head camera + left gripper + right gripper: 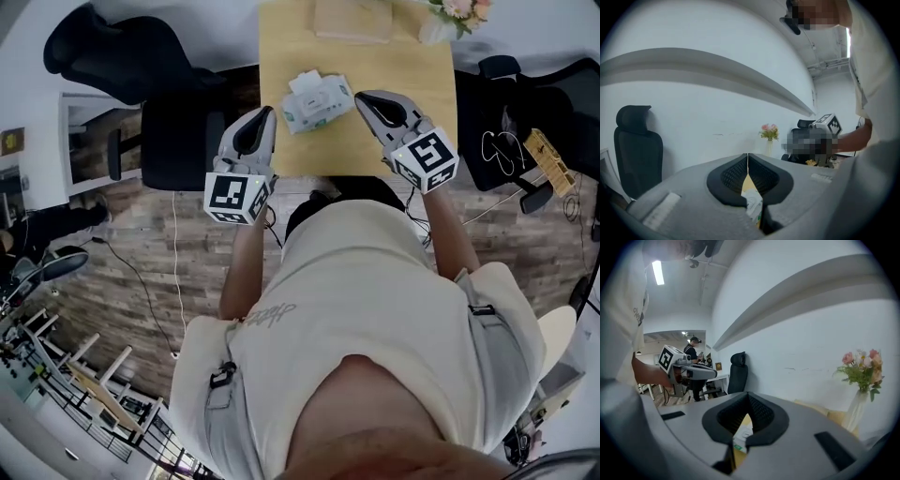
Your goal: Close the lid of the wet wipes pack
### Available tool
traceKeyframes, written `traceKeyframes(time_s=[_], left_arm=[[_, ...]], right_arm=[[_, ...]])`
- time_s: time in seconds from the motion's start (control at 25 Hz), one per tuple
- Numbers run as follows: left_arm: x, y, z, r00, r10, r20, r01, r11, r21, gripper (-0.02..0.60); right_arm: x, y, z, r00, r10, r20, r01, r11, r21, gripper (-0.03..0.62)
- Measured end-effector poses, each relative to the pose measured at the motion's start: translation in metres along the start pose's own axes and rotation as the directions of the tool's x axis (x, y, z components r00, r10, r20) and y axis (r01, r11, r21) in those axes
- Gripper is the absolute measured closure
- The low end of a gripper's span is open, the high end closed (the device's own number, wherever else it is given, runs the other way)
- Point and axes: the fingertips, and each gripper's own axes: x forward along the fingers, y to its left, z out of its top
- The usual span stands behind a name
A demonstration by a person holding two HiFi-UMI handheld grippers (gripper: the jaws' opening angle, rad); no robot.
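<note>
Wet wipes pack [317, 105] on bench [412, 122], lid [305, 82] up, between left gripper [269, 112] and right gripper [360, 97]; both sets of fingers [733, 176] pressed together, empty.

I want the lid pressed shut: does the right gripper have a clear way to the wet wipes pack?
Probably yes: the right gripper, jaws shut, hovers just beside the wet wipes pack, with only bare table between them.

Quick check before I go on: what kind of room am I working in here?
Most likely an office or lab workspace: a light wooden desk carrying the wet wipes pack, black office chairs beside it, and cables trailing over the wood-plank floor.
</note>
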Motion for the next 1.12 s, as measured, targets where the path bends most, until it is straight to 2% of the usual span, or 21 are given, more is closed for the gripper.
traceKeyframes(time_s=[0.28,0.48,0.64,1.0,1.12], left_arm=[[0.047,0.008,-0.006,0.997,0.030,-0.068,-0.030,1.000,0.005,0.565],[0.061,0.014,-0.035,0.989,0.057,-0.135,-0.063,0.997,-0.041,0.565],[0.064,0.019,-0.054,0.984,0.060,-0.169,-0.073,0.995,-0.071,0.565],[0.073,0.039,-0.071,0.985,0.035,-0.169,-0.050,0.995,-0.086,0.565],[0.079,0.047,-0.074,0.987,0.035,-0.156,-0.051,0.994,-0.097,0.565]], right_arm=[[0.027,-0.042,-0.025,0.996,0.069,-0.048,-0.068,0.997,0.036,0.592],[0.050,-0.057,-0.042,0.990,0.111,-0.083,-0.108,0.993,0.050,0.592],[0.070,-0.063,-0.056,0.986,0.115,-0.122,-0.109,0.993,0.052,0.592],[0.113,-0.064,-0.081,0.970,0.118,-0.214,-0.104,0.991,0.079,0.591],[0.129,-0.067,-0.092,0.959,0.124,-0.255,-0.113,0.992,0.057,0.591]])
